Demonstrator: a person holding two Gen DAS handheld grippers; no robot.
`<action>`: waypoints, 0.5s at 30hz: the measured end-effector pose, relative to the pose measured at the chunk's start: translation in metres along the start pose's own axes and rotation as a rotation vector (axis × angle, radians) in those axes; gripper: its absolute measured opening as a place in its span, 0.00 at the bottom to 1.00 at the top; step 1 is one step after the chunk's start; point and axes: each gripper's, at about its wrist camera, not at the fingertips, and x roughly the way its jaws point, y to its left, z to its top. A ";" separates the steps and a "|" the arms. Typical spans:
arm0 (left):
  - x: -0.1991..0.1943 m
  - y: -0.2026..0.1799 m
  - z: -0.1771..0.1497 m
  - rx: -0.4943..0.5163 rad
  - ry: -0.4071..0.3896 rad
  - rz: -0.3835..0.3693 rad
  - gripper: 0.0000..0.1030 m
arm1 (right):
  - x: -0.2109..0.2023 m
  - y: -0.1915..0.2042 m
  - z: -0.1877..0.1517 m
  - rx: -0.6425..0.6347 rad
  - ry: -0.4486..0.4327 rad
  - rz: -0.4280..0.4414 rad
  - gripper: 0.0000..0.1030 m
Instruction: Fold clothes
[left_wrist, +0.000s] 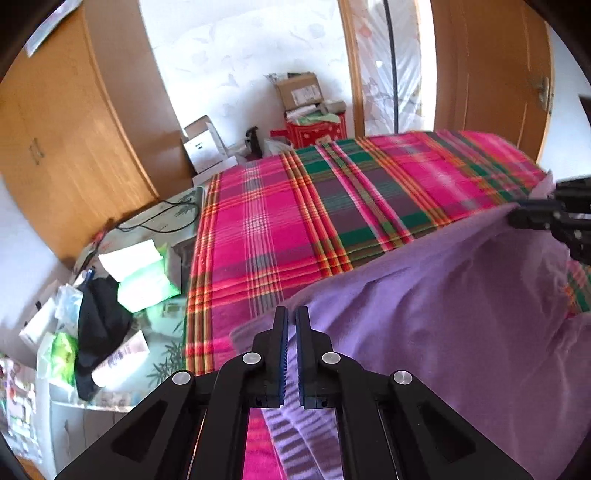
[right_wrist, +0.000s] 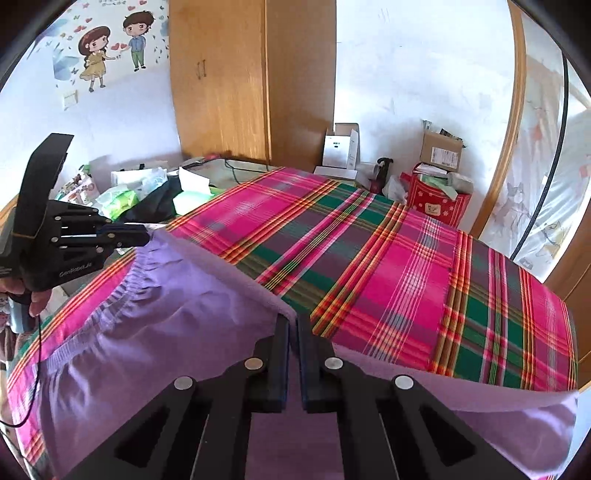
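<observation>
A purple garment (left_wrist: 461, 295) with an elastic waistband (right_wrist: 122, 266) lies on a bed covered by a pink and green plaid sheet (left_wrist: 295, 206). My left gripper (left_wrist: 292, 314) is shut on the garment's near corner, by the gathered band. The right gripper (left_wrist: 517, 216) shows at the right edge of the left wrist view, pinching the far corner. In the right wrist view my right gripper (right_wrist: 293, 321) is shut on the purple cloth (right_wrist: 177, 332), and the left gripper (right_wrist: 146, 236) holds the waistband end at left. The edge between both grippers is lifted off the sheet.
A cluttered bedside table (left_wrist: 159, 225) with tissue packs, a tube and black cloth stands left of the bed. Cardboard boxes (left_wrist: 299, 92) and a red box (right_wrist: 436, 203) sit by the far wall. A wooden wardrobe (right_wrist: 221, 81) and door frame (left_wrist: 491, 66) border the room.
</observation>
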 end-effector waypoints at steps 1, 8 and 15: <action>-0.005 0.001 -0.002 -0.009 -0.005 0.000 0.04 | -0.005 0.002 -0.002 0.002 -0.003 -0.002 0.04; -0.021 0.000 -0.014 -0.082 0.008 -0.046 0.04 | -0.021 0.011 -0.017 -0.021 -0.010 -0.036 0.05; -0.025 0.011 -0.011 -0.278 0.070 -0.195 0.17 | -0.020 0.017 -0.031 -0.017 -0.016 -0.042 0.04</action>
